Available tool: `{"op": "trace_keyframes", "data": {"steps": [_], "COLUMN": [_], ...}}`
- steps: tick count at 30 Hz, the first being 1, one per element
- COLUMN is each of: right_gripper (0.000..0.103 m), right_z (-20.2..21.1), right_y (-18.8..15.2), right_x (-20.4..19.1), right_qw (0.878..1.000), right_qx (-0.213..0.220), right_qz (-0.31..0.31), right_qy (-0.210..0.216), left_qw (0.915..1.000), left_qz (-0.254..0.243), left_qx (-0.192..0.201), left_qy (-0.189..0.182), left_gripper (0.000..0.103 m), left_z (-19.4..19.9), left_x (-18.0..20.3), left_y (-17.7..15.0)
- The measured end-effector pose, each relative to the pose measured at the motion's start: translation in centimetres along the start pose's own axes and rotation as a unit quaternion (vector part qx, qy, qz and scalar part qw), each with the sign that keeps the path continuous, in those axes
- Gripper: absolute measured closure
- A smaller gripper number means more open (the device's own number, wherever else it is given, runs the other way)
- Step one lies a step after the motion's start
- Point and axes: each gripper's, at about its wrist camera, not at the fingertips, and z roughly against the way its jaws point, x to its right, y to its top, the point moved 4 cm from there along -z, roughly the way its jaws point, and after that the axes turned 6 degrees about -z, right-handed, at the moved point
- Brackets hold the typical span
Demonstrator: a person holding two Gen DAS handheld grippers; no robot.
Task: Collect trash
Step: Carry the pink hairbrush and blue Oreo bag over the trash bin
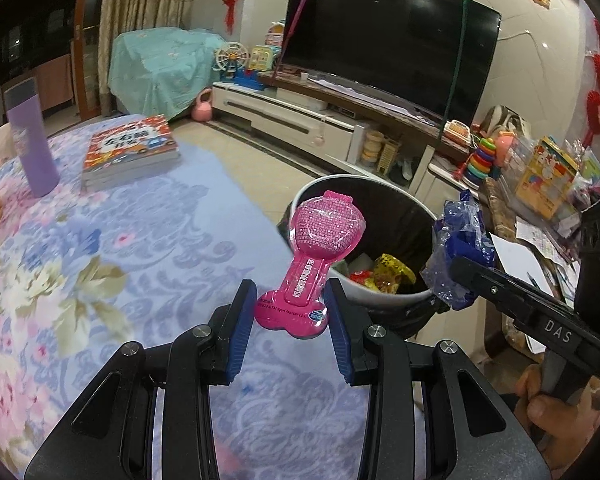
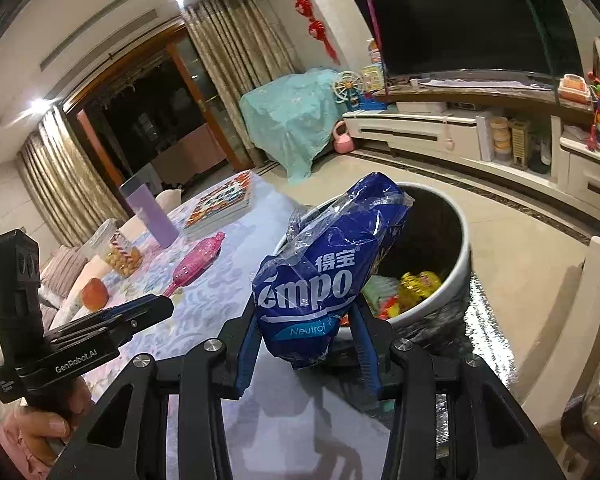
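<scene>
The table with its floral cloth (image 1: 100, 240) fills the near left of both views, and the trash bin (image 1: 384, 300), a white tub with a dark inside, stands just off its far edge, its base cut off behind the grippers. Inside the bin lie a yellow wrapper (image 1: 394, 272) and some red scraps, too crumpled to read. Well back from the bin on the table rest a stack of children's books (image 1: 134, 150) and a purple bottle (image 1: 32, 144). The right gripper (image 2: 306, 320) is clamped on a blue Tempo tissue wrapper (image 2: 324, 276), which stands up in front of the bin's near rim and hides part of it. The left gripper (image 1: 290, 312) pinches the narrow handle end of a pink toy package (image 1: 314, 256), whose round head leans toward the bin's left rim; whether it is over the opening cannot be told.
</scene>
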Motion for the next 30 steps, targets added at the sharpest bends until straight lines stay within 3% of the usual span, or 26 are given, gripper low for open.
{"op": "trace_keyframes", "data": {"steps": [30], "right_gripper": [0.06], "right_z": [-2.3], "right_y": [3.3], "right_x": [3.3], "right_qw": [0.999], "right_qx": [-0.031], "right_qz": [-0.003], "right_qy": [-0.023], "left_qw": [0.999], "left_qz": [-0.039], "left_qx": [-0.02], "left_qy": [0.006], "left_gripper": [0.069], "left_z": [-5.3], "left_x": [2.9], "left_y": [3.5]}}
